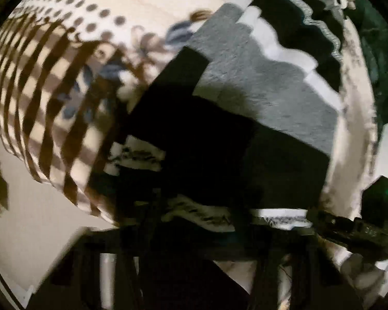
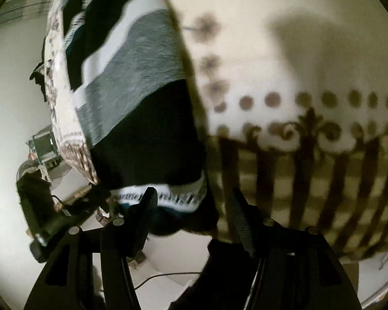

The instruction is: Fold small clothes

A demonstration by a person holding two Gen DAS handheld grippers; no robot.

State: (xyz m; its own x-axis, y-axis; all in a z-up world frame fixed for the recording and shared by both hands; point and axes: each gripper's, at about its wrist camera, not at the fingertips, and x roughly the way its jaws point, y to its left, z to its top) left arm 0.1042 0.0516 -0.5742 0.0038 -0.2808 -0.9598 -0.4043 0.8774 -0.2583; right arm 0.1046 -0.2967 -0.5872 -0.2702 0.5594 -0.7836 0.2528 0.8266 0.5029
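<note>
Folding in progress: a black, grey and white banded garment [image 2: 142,103] lies on a dotted, striped tablecloth [image 2: 297,77], filling the right wrist view from 12 o'clock down to the centre, its patterned white hem band [image 2: 173,196] nearest the camera. The right gripper [image 2: 194,214] stands open at 6 o'clock, one finger over the hem band and the garment's black corner between the jaws, not yet pinched. The left gripper [image 1: 191,206] has its jaws drawn together, seemingly on the same hem, though black on black hides the pads. To do the step well, the right jaws should probably close squarely on the hem corner, level with the left, so that both lift evenly and the fold edge stays straight. The left wrist view alone shows the cloth's blue floral print toward 11 o'clock and further stacked bands at 1 o'clock; only the right wrist view shows clearly parted fingers and the pale floor at 9 o'clock.
</note>
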